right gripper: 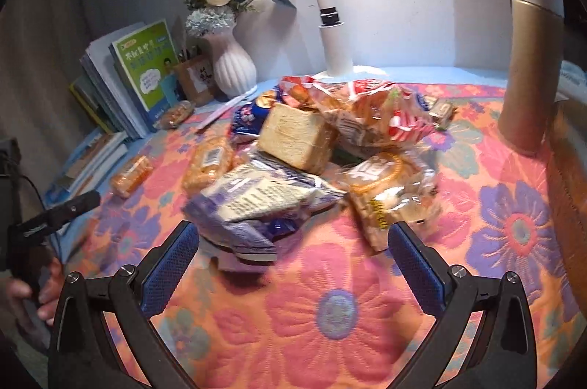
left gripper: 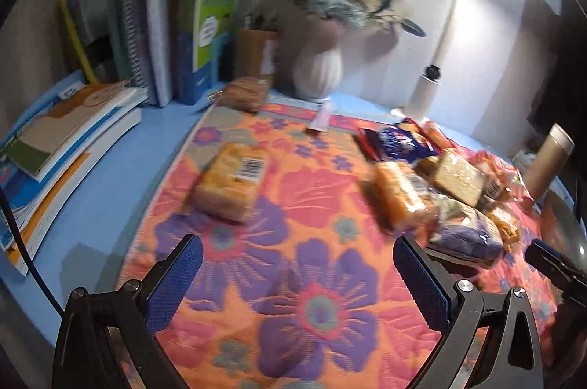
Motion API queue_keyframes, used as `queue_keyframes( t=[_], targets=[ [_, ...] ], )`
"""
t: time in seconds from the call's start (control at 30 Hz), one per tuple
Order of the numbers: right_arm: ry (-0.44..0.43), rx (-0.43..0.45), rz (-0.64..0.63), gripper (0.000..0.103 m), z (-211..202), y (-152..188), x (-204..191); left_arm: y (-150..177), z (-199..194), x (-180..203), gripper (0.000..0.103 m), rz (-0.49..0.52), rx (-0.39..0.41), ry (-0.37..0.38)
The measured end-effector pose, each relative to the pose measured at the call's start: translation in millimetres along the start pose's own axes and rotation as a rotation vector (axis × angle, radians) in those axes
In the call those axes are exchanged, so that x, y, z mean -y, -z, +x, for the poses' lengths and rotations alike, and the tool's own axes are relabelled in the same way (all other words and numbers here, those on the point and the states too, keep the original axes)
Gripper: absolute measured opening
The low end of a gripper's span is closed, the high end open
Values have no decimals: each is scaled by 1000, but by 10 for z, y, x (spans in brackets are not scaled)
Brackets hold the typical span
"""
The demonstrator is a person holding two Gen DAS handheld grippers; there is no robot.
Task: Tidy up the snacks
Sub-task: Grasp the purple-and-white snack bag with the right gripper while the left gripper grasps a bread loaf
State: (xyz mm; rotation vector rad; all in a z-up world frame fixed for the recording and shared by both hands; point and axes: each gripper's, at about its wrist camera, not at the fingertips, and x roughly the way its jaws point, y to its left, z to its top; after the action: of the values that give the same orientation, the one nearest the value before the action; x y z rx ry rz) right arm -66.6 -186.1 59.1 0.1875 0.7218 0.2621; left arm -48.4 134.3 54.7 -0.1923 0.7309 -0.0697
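A pile of wrapped snacks lies on a flowered cloth [left gripper: 293, 264]. In the left wrist view, one wrapped bread pack [left gripper: 231, 180] lies apart at centre left, another [left gripper: 244, 94] far back by the books, and the pile [left gripper: 440, 183] sits at right. My left gripper [left gripper: 297, 264] is open and empty above the cloth. In the right wrist view, the pile holds a purple-white bag [right gripper: 256, 205], a toast block [right gripper: 297, 139] and an orange pastry pack [right gripper: 389, 191]. My right gripper [right gripper: 290, 253] is open and empty, just in front of the purple-white bag.
Books [left gripper: 176, 26] stand and lie at the back left. A white vase with flowers [right gripper: 233, 66], a pen holder [left gripper: 256, 55] and a white lamp post [right gripper: 334, 33] stand at the back. A gold flask [right gripper: 532, 66] stands at right.
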Motion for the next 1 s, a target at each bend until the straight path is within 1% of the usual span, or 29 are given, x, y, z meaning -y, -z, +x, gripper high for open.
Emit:
queue_keyframes(
  t=[0.1, 0.13, 0.2, 0.27, 0.4, 0.53, 0.67, 0.73, 0.83, 0.93, 1.0],
  targets=[
    [-13, -48, 2, 103, 74, -38, -120, -72, 134, -200, 103, -49, -43, 30],
    [-14, -61, 6, 103, 102, -51, -161, -103, 191, -238, 103, -60, -53, 32],
    [-3, -84, 23, 103, 147, -78, -212, -191, 325, -304, 103, -88, -80, 10],
    [10, -111, 56, 103, 201, -100, -224, -291, 459, -373, 103, -108, -94, 17],
    [13, -154, 152, 103, 328, -95, -169, -404, 668, -395, 103, -95, -99, -4],
    [34, -181, 174, 103, 461, -98, -225, -465, 852, -415, 103, -92, -108, -10],
    [51, -200, 218, 103, 592, -122, -260, -453, 988, -444, 103, -95, -140, -9],
    [49, -213, 253, 103, 666, -136, -243, -445, 1018, -465, 103, -102, -150, 1],
    [39, -229, 298, 103, 766, -131, -238, -431, 1050, -450, 102, -90, -162, -5],
    [67, -215, 297, 103, 799, -146, -276, -413, 1065, -390, 96, -59, -170, -22],
    [84, -209, 287, 100, 813, -158, -303, -406, 1067, -352, 87, -36, -171, -32]
  ],
)
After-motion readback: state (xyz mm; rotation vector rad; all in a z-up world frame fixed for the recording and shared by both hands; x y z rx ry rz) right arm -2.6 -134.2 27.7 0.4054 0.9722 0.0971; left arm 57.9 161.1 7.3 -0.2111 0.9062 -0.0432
